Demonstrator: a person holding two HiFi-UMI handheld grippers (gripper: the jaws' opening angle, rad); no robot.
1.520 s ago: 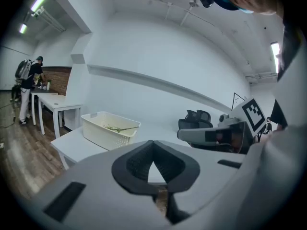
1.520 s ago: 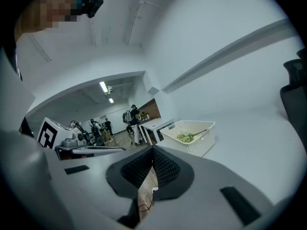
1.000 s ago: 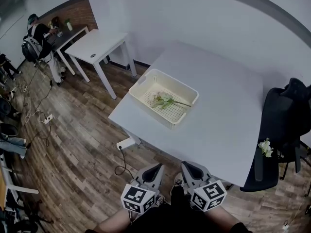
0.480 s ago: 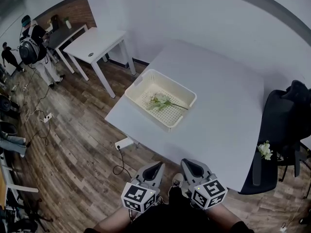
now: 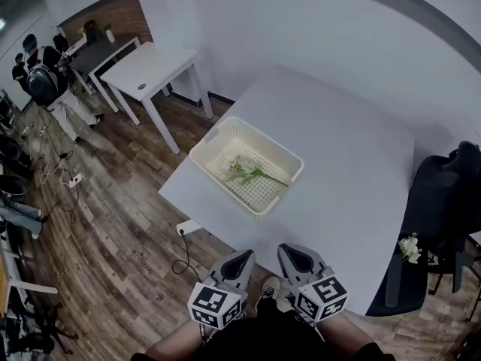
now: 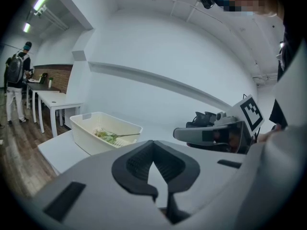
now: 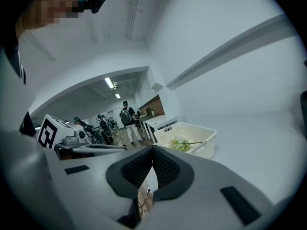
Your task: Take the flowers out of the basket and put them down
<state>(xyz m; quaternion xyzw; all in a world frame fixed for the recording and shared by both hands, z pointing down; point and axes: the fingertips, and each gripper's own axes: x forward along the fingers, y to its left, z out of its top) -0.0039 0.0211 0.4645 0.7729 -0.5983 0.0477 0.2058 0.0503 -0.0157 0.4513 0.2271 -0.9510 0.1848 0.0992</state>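
Both tools are held low in front of the person, side by side, short of the table's near edge. The left gripper [image 5: 242, 258] has its jaws pressed together with nothing between them, and the right gripper [image 5: 288, 251] is the same: pads meeting, empty.

Ahead of them, at about twelve o'clock, a cream perforated basket [image 5: 205, 150] sits on the pale table [image 5: 353, 164], close to its left corner. The flowers [image 5: 245, 171] lie flat on the basket floor — pale blooms and green leaves toward nine o'clock, the thin stem running off toward four o'clock.

Out at three o'clock a second small white bunch [image 5: 409, 247] shows against a black office chair [image 5: 443, 194]. At ten o'clock stands a small white desk [image 5: 150, 68], and beyond it a person with a backpack [image 5: 46, 83].
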